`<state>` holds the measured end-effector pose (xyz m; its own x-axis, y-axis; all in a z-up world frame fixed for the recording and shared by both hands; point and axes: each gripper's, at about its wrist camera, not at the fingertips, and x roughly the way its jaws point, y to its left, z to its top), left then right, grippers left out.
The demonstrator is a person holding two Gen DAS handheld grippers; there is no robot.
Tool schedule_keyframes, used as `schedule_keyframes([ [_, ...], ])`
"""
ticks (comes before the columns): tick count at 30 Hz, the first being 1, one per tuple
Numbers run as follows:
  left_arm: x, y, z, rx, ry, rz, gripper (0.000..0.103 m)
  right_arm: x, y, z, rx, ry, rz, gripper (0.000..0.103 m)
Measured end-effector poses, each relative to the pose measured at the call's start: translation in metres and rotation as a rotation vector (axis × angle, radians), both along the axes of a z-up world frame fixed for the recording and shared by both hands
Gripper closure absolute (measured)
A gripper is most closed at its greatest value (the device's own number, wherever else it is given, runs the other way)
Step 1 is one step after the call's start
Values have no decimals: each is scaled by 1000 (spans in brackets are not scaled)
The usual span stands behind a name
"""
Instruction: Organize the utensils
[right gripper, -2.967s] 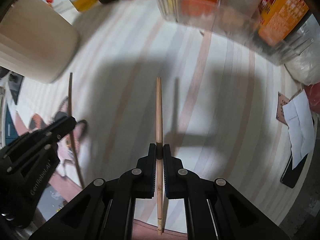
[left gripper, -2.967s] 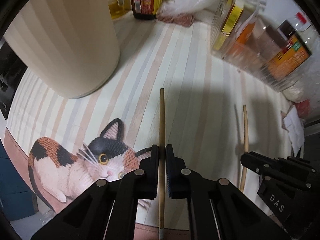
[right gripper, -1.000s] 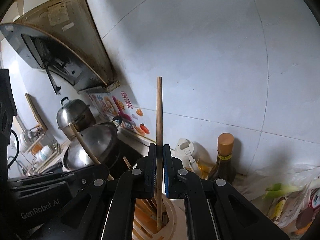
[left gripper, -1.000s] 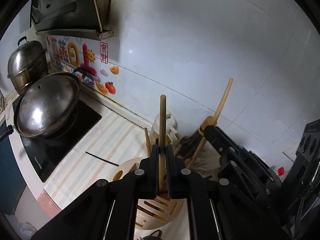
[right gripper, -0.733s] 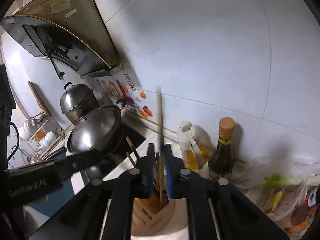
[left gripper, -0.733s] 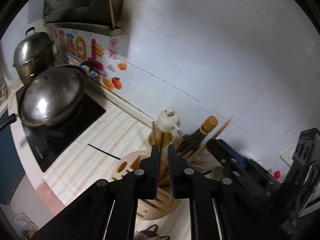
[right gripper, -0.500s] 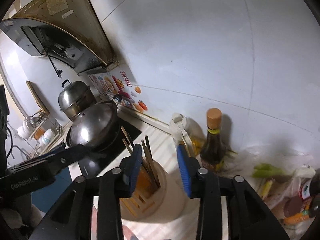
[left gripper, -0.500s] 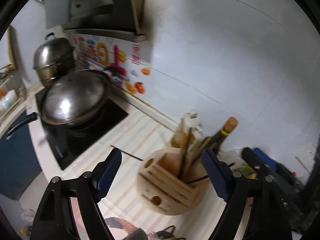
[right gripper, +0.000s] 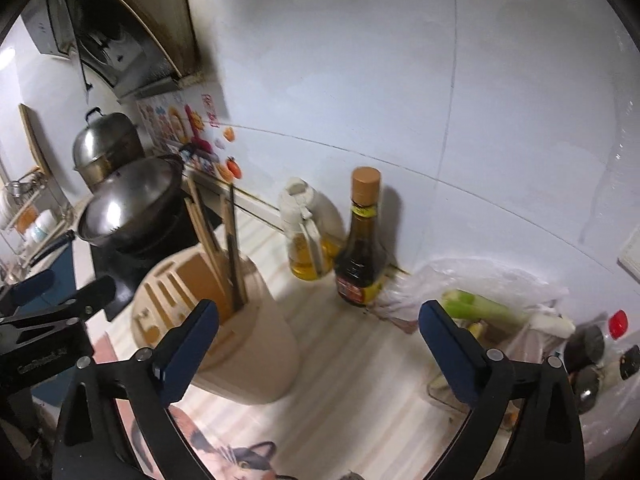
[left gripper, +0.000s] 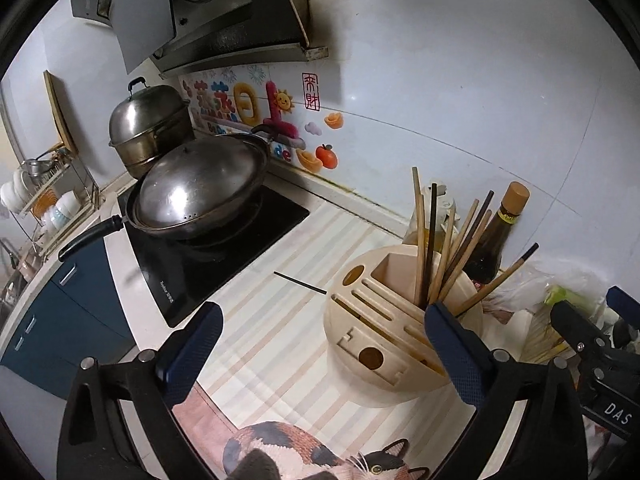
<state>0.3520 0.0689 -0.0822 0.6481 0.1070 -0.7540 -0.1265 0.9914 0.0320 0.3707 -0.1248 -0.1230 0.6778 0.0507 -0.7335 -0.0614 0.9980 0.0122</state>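
Upright wooden chopsticks (left gripper: 420,240) fill a round, seemingly plastic holder (left gripper: 380,364)

On the tiled wall ahead of you, a red seal sticker (left gripper: 311,91) shows the Chinese characters 来财. Beside it, a colourful wall decal (left gripper: 240,106) has large characters ending in 日上. At the right edge, the other gripper (left gripper: 600,364) reads "DAS". The bottle labels are too blurred to read.

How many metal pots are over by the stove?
2: a lidded wok on the black cooktop, and a tall steamer pot behind it by the wall. None seem hidden.
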Motion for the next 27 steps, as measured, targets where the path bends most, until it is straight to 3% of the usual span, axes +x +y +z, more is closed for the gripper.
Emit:
schedule_keyframes([
  [15, -40, -13, 18, -5, -45, 29, 0, -30, -12, 21, -51, -48, -21, 0],
  [27, -137, -12, 59, -16, -143, 28, 0, -133, -16, 64, -60, -118, -29, 0],
])
